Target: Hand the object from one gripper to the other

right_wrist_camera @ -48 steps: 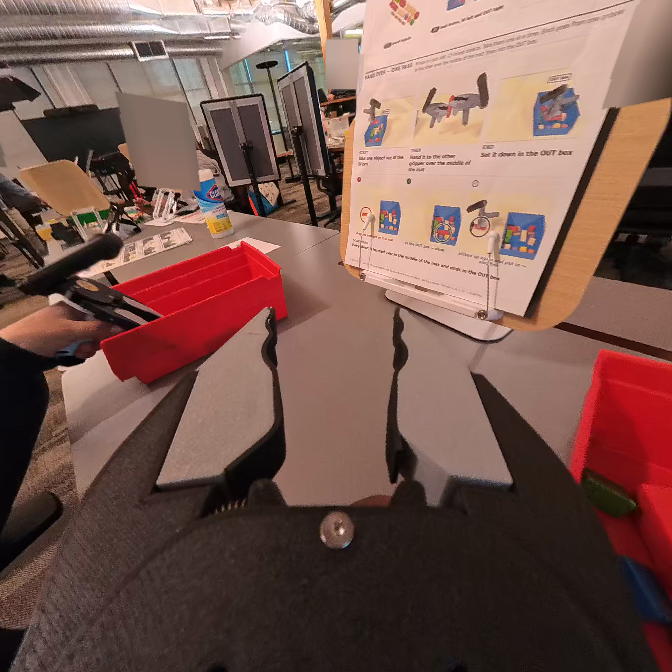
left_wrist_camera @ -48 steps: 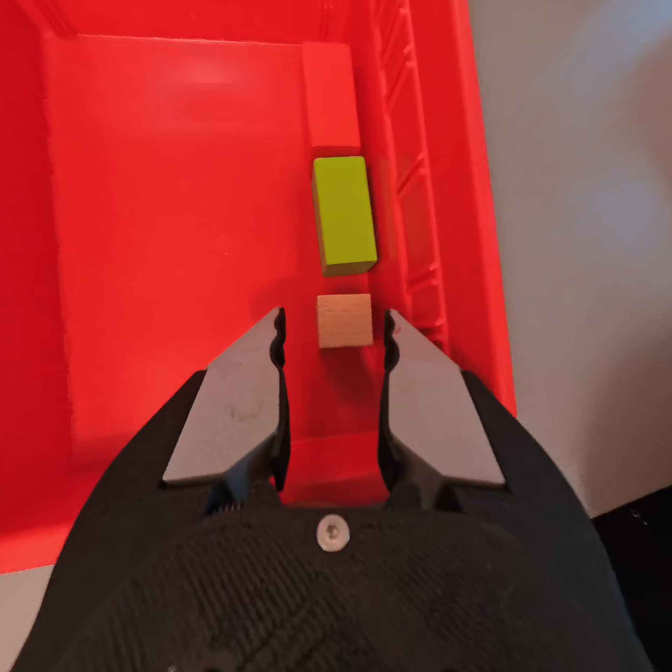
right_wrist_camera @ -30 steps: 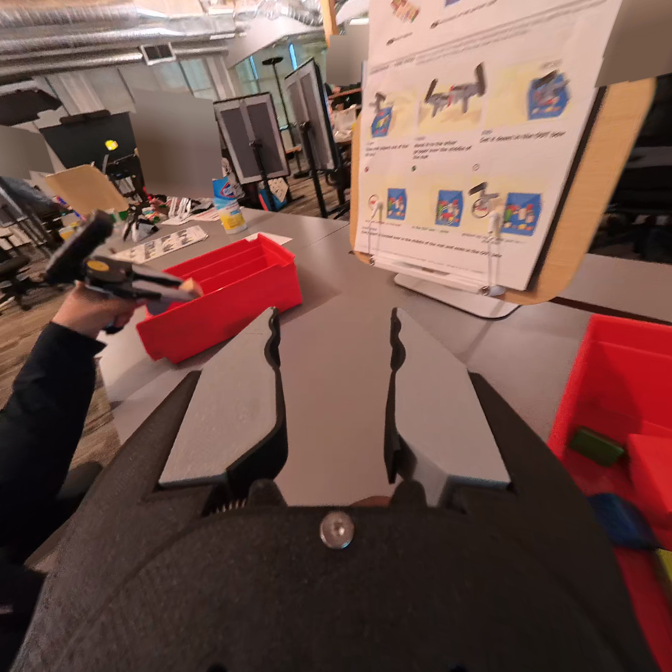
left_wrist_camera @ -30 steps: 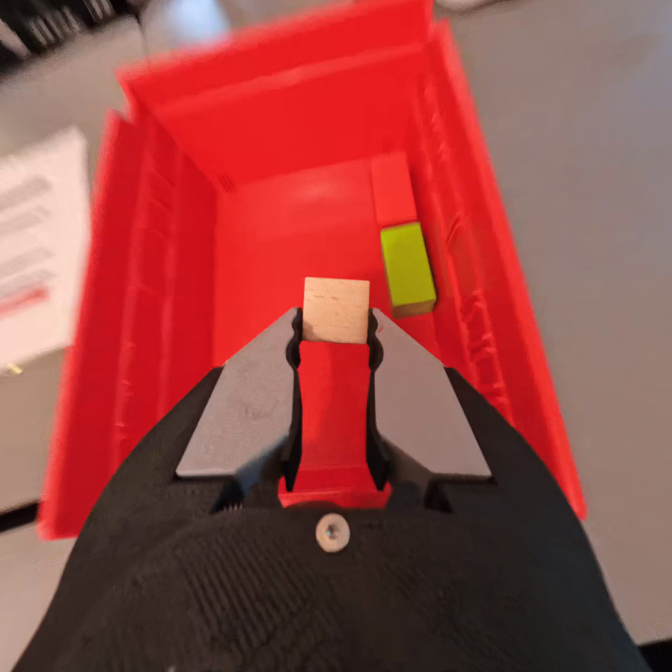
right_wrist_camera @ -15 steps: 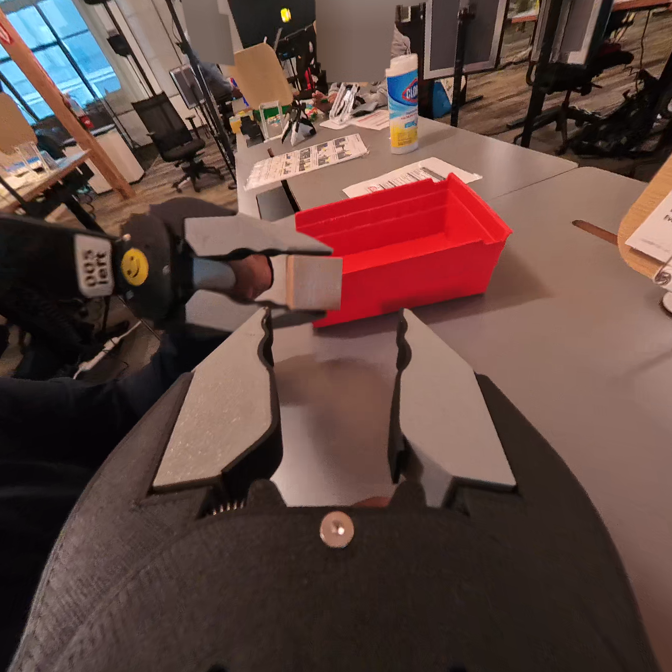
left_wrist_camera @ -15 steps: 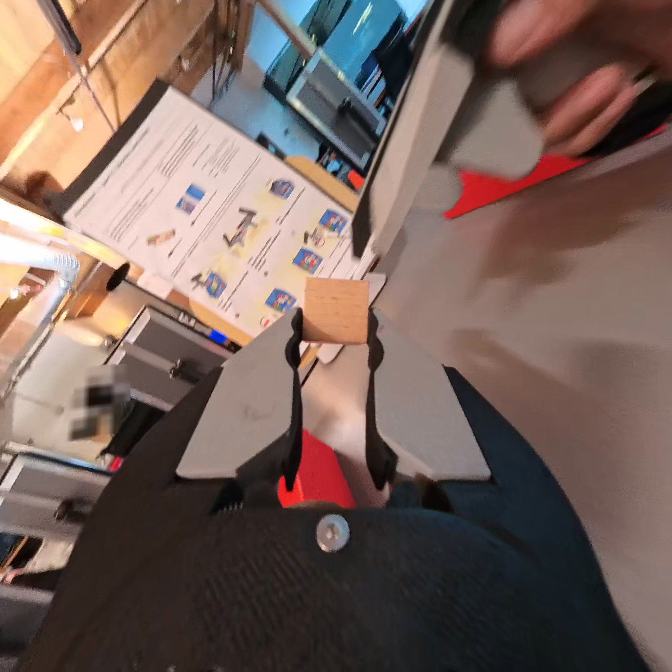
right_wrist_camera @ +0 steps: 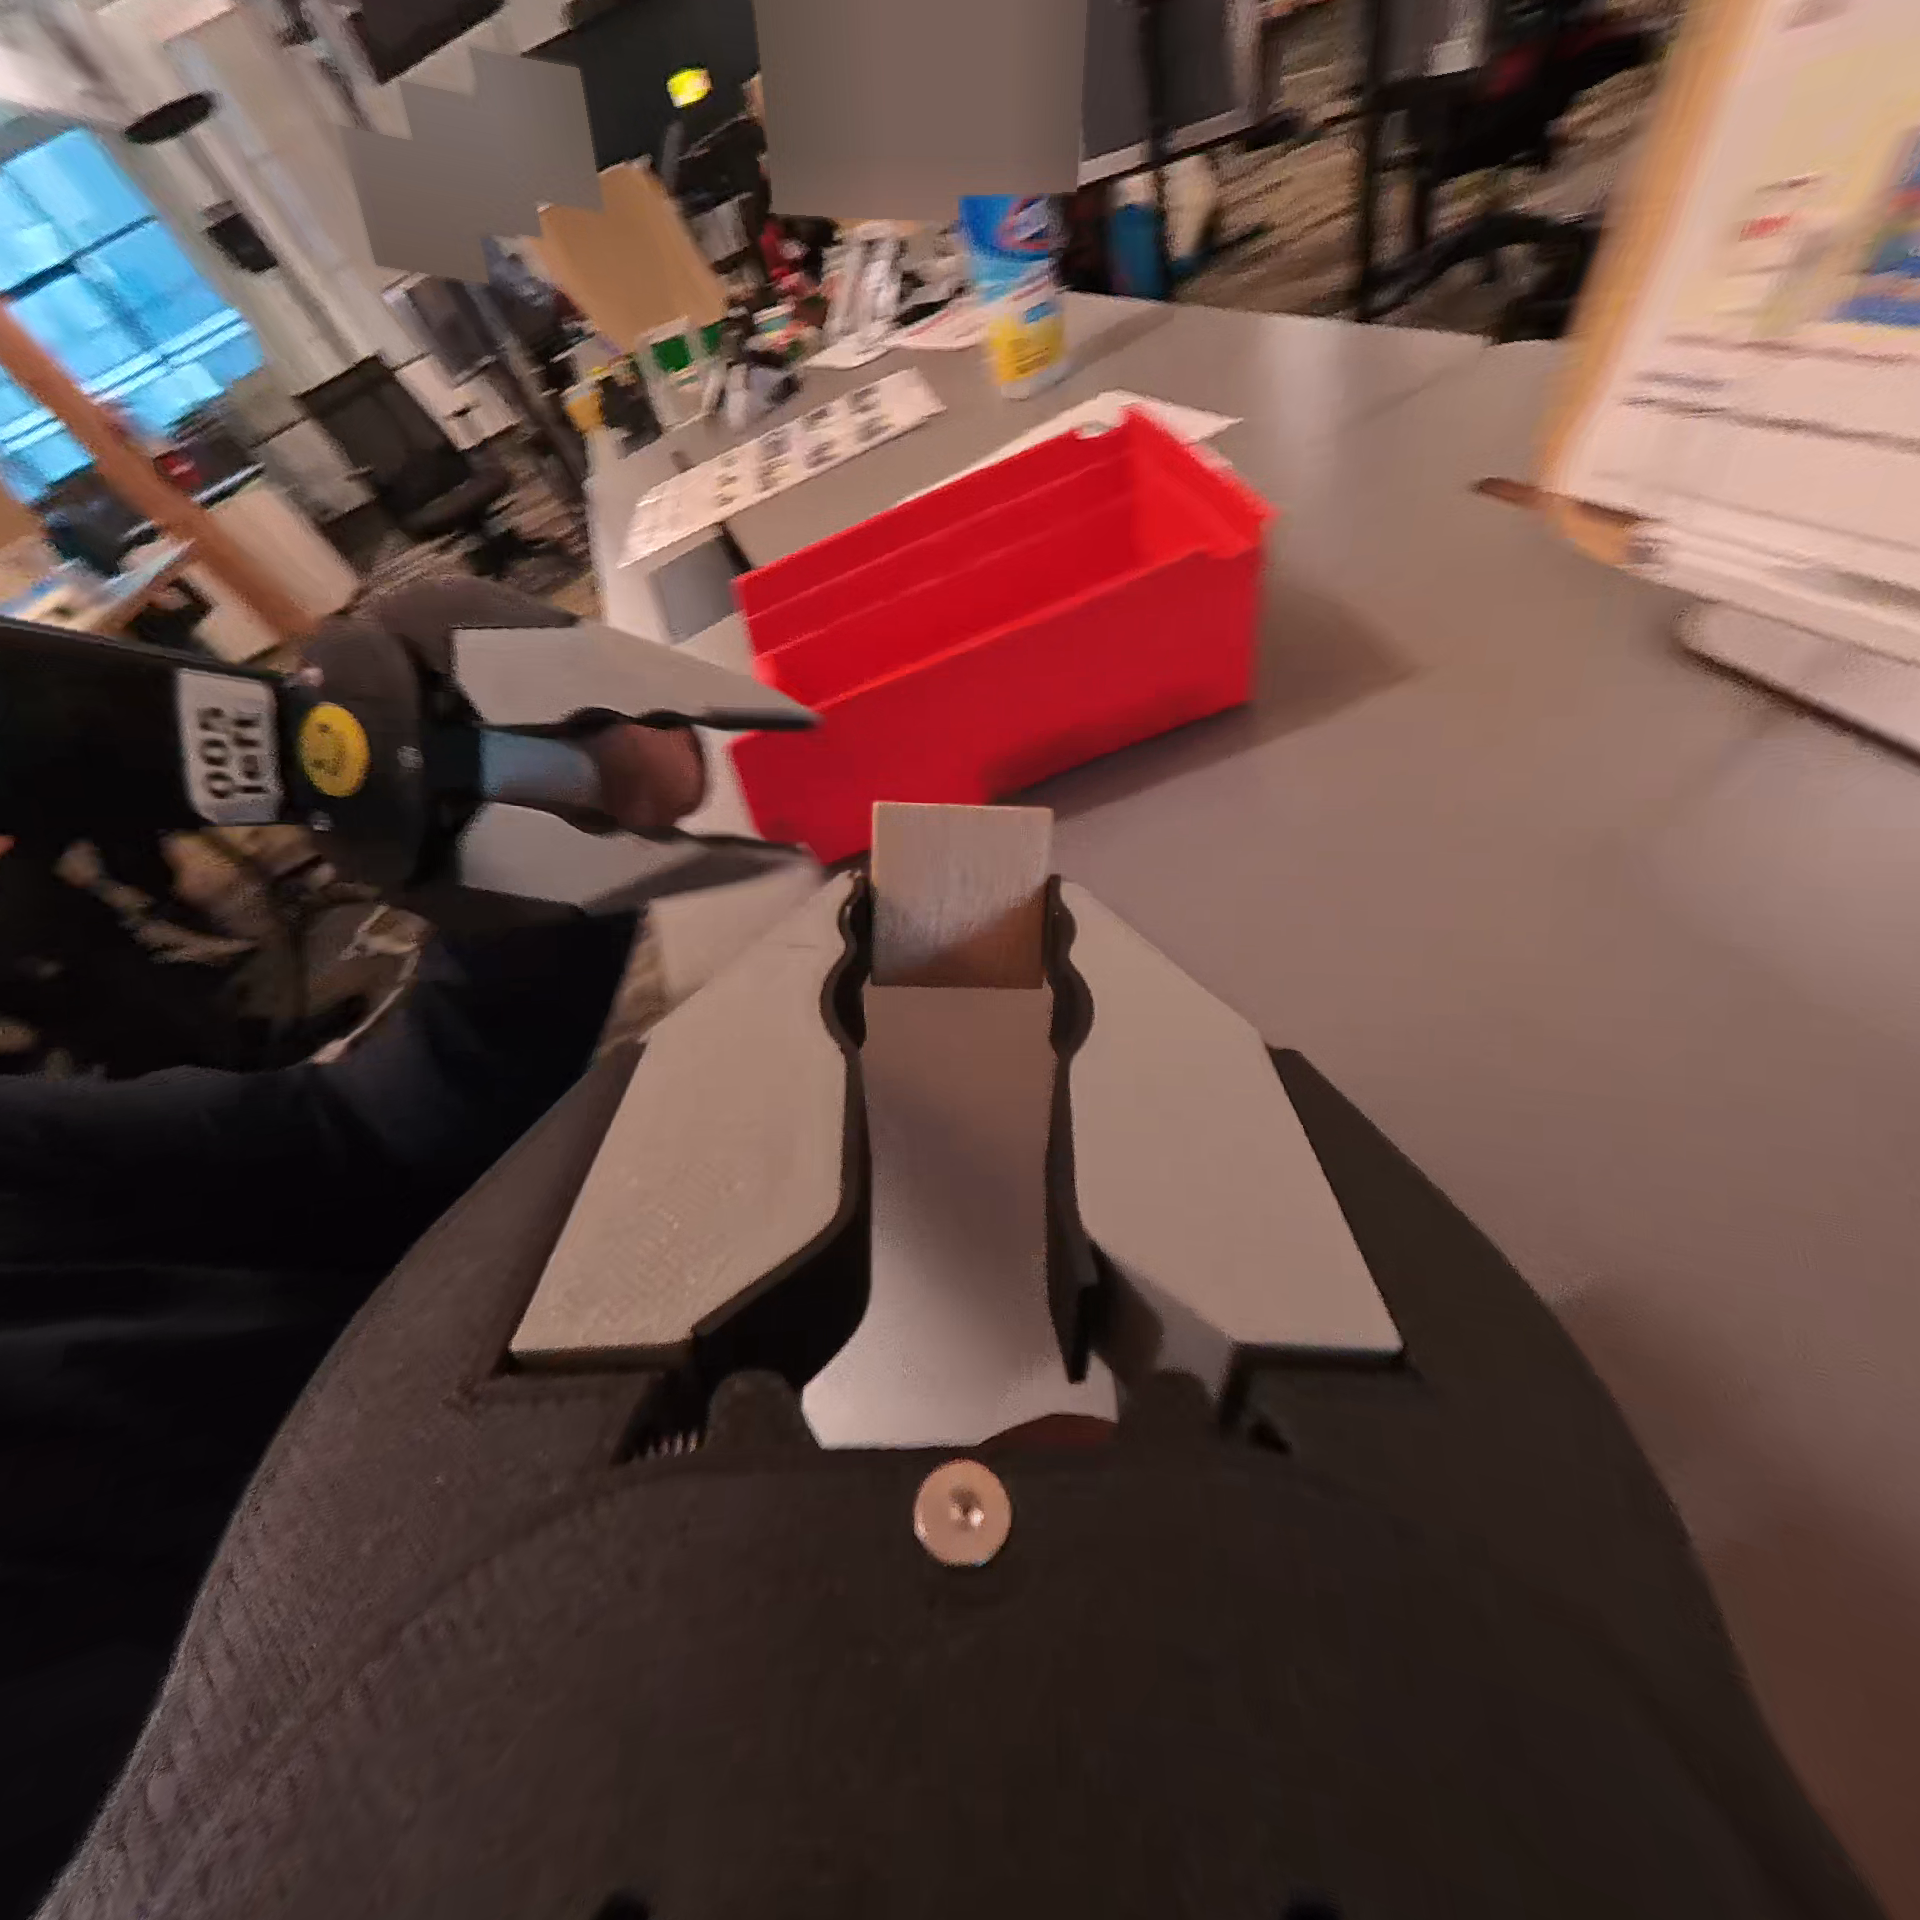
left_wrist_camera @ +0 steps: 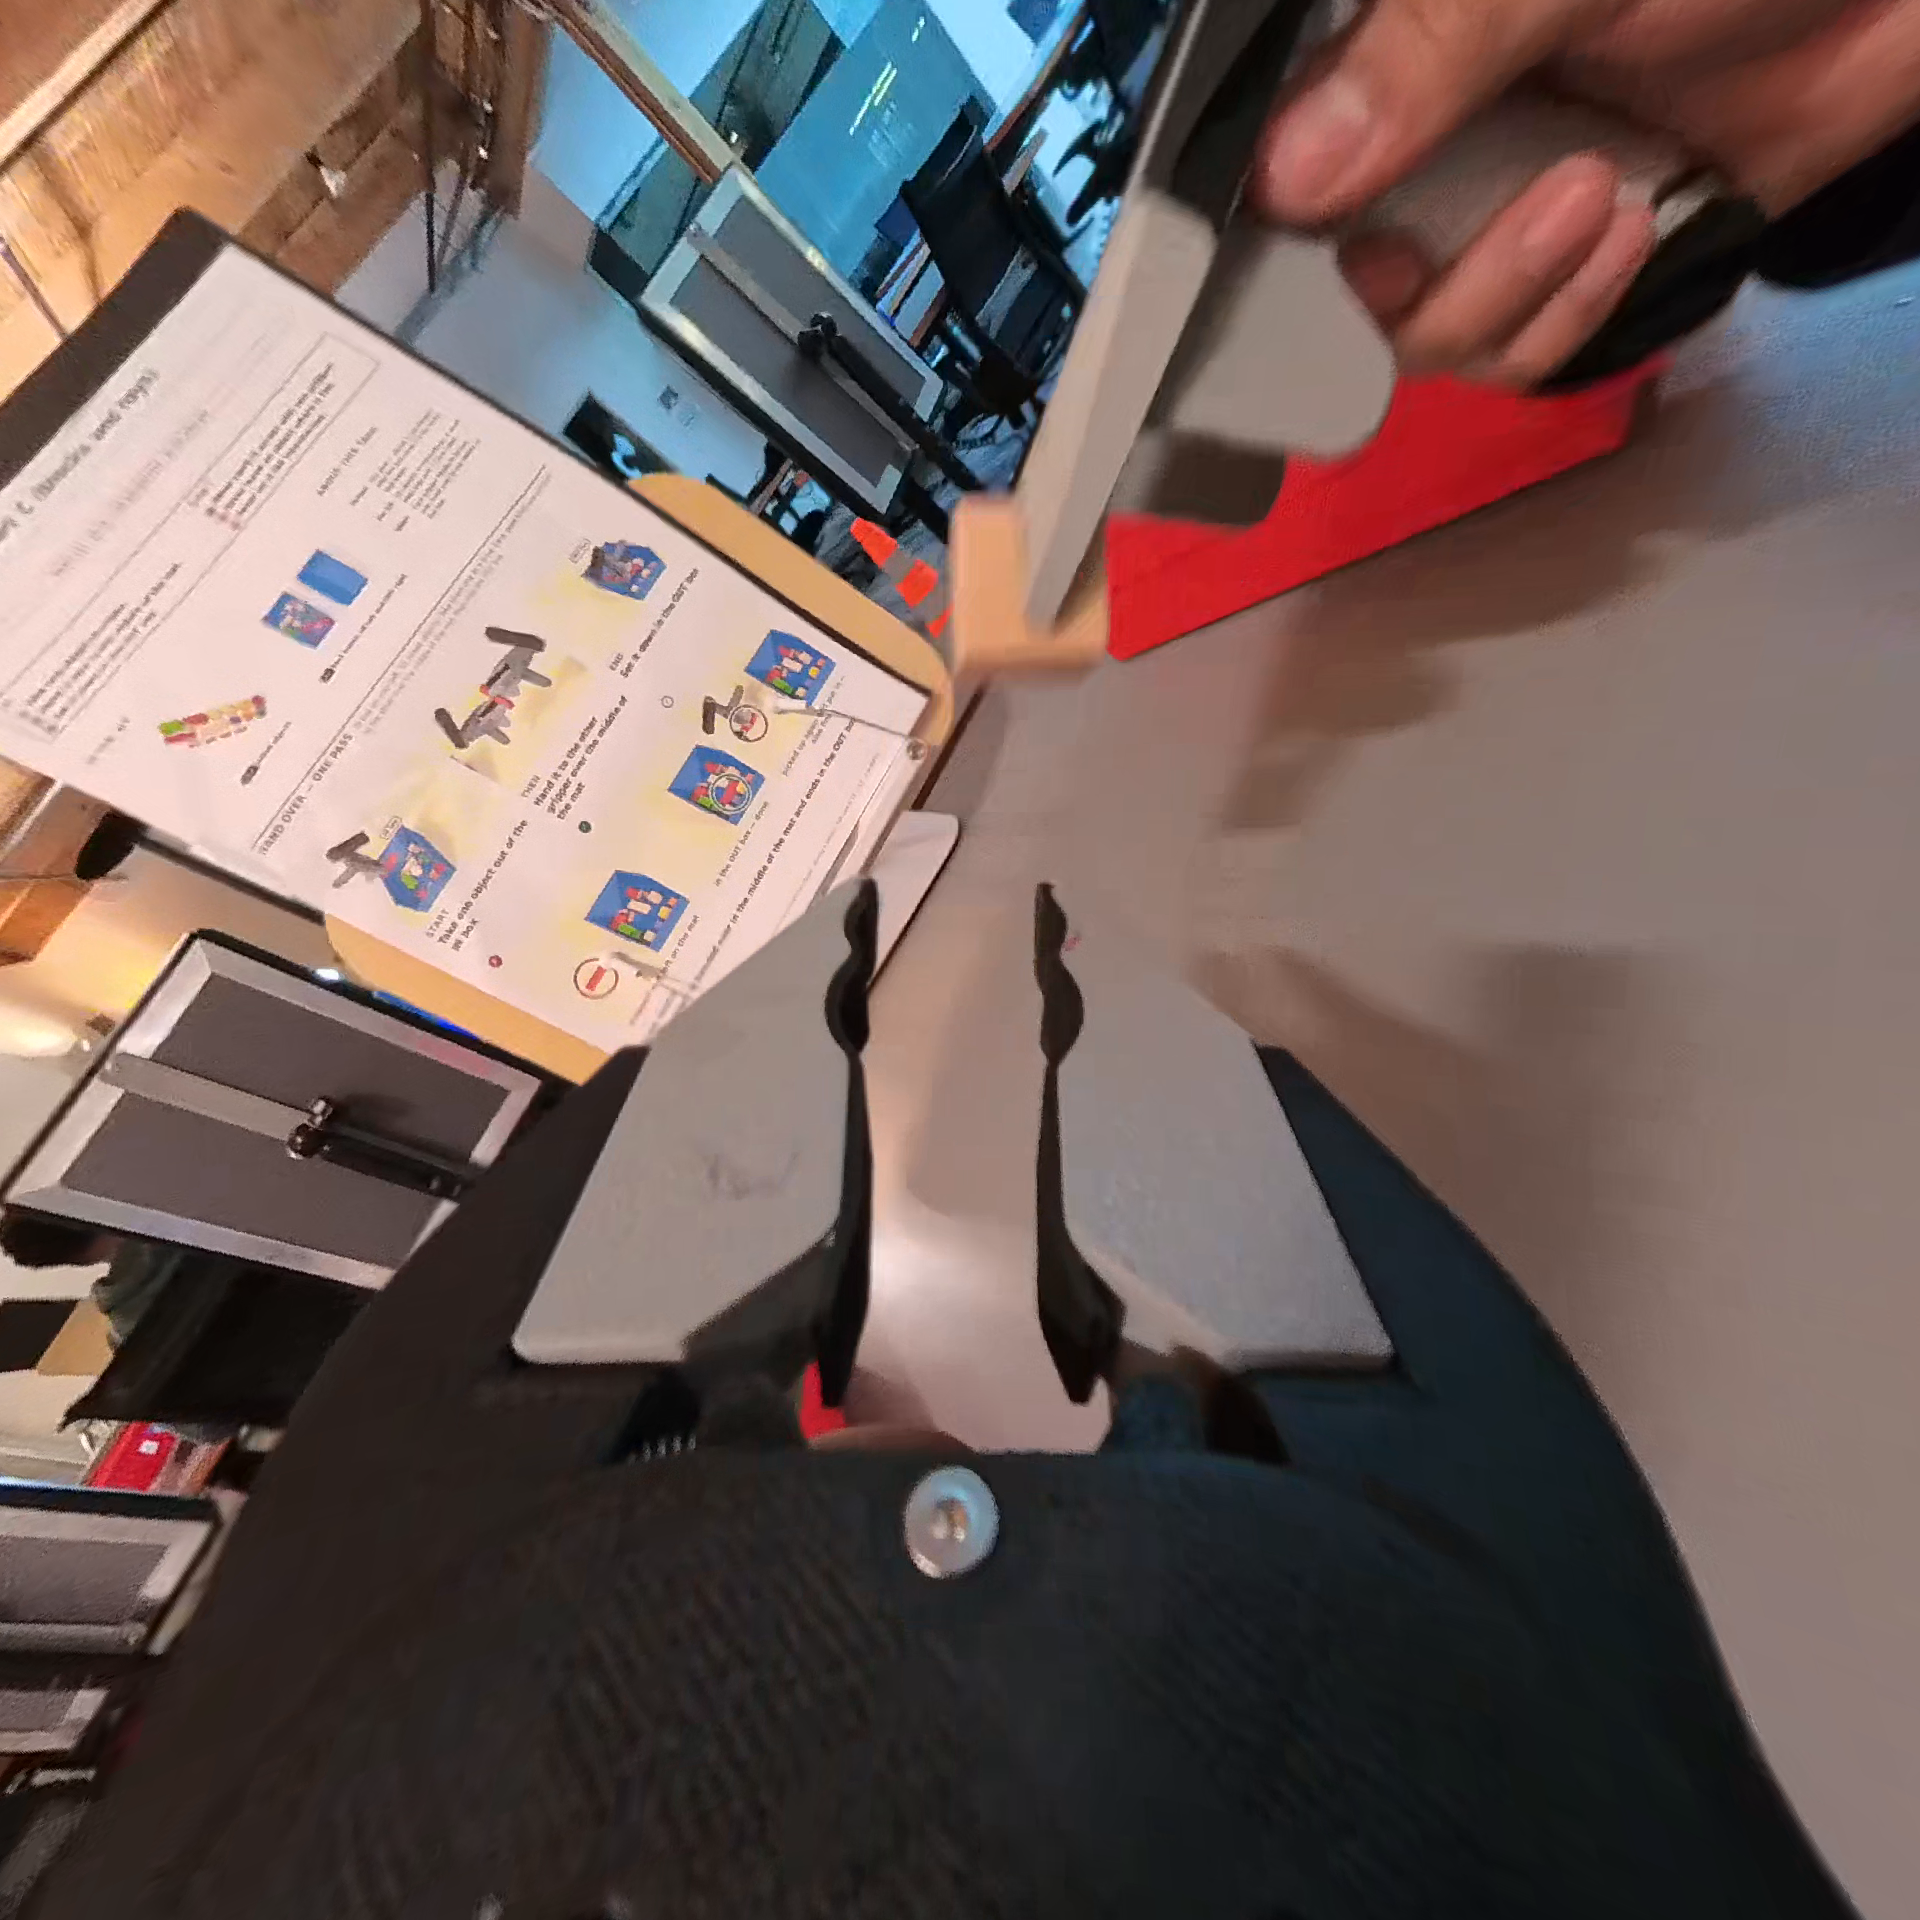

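Two sets of tongs are meeting over the grey table (right_wrist_camera: pixel 1507 935), and only one is carrying anything. The right tongs (right_wrist_camera: pixel 958 914) are clamping a pale wooden cube (right_wrist_camera: pixel 958 894) at the very fingertips, both pads pressing its side faces, so most of the block is sticking out ahead where it is easy to see and set down. The left tongs (left_wrist_camera: pixel 951 956) are standing parted with nothing between them, only bare table showing in the gap; in the right wrist view they are lying just left of the cube, clear of it. Judging by this, the handover itself is looking done. Behind them a red bin (right_wrist_camera: pixel 1039 623) is sitting on the table, and an instruction sheet (left_wrist_camera: pixel 416 675) is leaning on its stand.
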A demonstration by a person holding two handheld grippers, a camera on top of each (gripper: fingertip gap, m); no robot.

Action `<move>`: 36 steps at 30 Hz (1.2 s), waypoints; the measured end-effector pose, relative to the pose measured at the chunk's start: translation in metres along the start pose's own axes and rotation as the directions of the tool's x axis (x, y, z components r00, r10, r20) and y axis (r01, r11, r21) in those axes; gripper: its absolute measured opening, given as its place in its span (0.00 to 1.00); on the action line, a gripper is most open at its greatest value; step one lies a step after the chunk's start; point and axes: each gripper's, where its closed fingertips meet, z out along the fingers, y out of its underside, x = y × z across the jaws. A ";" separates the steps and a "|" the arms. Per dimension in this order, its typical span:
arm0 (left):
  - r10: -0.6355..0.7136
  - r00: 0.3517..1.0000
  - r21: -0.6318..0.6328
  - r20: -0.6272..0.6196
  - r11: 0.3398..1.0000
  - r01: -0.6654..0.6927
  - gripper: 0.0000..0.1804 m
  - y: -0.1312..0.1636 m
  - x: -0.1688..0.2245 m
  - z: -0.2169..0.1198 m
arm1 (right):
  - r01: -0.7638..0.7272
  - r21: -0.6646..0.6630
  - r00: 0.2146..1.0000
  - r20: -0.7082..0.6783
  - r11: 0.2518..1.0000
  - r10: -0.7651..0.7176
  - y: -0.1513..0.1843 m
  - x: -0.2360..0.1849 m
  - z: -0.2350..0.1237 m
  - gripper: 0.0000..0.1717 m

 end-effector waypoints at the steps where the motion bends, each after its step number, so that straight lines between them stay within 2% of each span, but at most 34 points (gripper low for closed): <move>1: -0.013 1.000 -0.008 0.009 1.000 0.014 0.13 0.004 -0.004 -0.001 | -0.011 0.014 0.998 -0.062 1.000 0.012 -0.002 0.019 -0.021 0.18; 4: -0.028 0.997 -0.053 0.076 0.998 0.032 0.05 0.019 -0.024 -0.008 | -0.016 0.002 0.942 -0.335 1.000 0.016 -0.001 0.093 -0.101 0.18; 7: -0.068 0.987 -0.097 0.145 0.992 0.083 0.03 0.033 -0.044 -0.014 | -0.104 -0.100 0.785 -0.620 0.990 0.020 0.024 0.173 -0.191 0.18; 9: -0.110 0.977 -0.109 0.180 0.985 0.131 0.01 0.038 -0.055 -0.018 | -0.209 -0.169 0.721 -0.692 0.963 0.035 0.052 0.204 -0.230 0.18; 11: -0.177 0.962 -0.128 0.206 0.970 0.206 0.01 0.045 -0.064 -0.021 | -0.299 -0.256 0.707 -0.707 0.919 0.033 0.083 0.219 -0.247 0.18; 13: -0.287 0.926 -0.173 0.245 0.927 0.333 0.02 0.064 -0.076 -0.026 | -0.354 -0.344 0.707 -0.707 0.870 0.008 0.111 0.228 -0.249 0.18; 17: -0.570 0.767 -0.143 0.294 0.767 0.625 0.07 0.103 -0.100 -0.051 | -0.351 -0.456 0.767 -0.641 0.818 -0.028 0.135 0.229 -0.223 0.18; 20: -0.611 0.677 -0.163 0.409 0.681 0.714 0.11 0.138 -0.116 -0.079 | -0.337 -0.511 0.792 -0.608 0.791 -0.056 0.141 0.229 -0.206 0.18; 23: -0.676 0.612 -0.117 0.410 0.626 0.771 0.14 0.139 -0.119 -0.092 | -0.352 -0.595 0.767 -0.626 0.722 -0.142 0.156 0.243 -0.206 0.18; 26: -0.696 0.588 -0.080 0.412 0.616 0.784 0.14 0.134 -0.122 -0.099 | -0.344 -0.615 0.777 -0.611 0.709 -0.153 0.156 0.249 -0.197 0.18; 28: -0.684 0.590 -0.108 0.429 0.610 0.785 0.15 0.138 -0.120 -0.100 | -0.356 -0.625 0.793 -0.596 0.694 -0.130 0.157 0.246 -0.192 0.18; 30: -0.674 0.590 -0.146 0.444 0.596 0.790 0.18 0.146 -0.117 -0.101 | -0.356 -0.651 0.793 -0.590 0.671 -0.152 0.161 0.244 -0.191 0.24; 32: -0.680 0.584 -0.163 0.443 0.580 0.798 0.21 0.152 -0.114 -0.101 | -0.349 -0.660 0.784 -0.595 0.665 -0.179 0.162 0.244 -0.193 0.25; 34: -0.686 0.572 -0.173 0.449 0.561 0.809 0.22 0.160 -0.114 -0.103 | -0.346 -0.646 0.765 -0.614 0.680 -0.193 0.158 0.242 -0.197 0.27; 36: -0.688 0.554 -0.178 0.468 0.541 0.822 0.23 0.170 -0.115 -0.108 | -0.325 -0.607 0.746 -0.636 0.726 -0.197 0.145 0.236 -0.202 0.28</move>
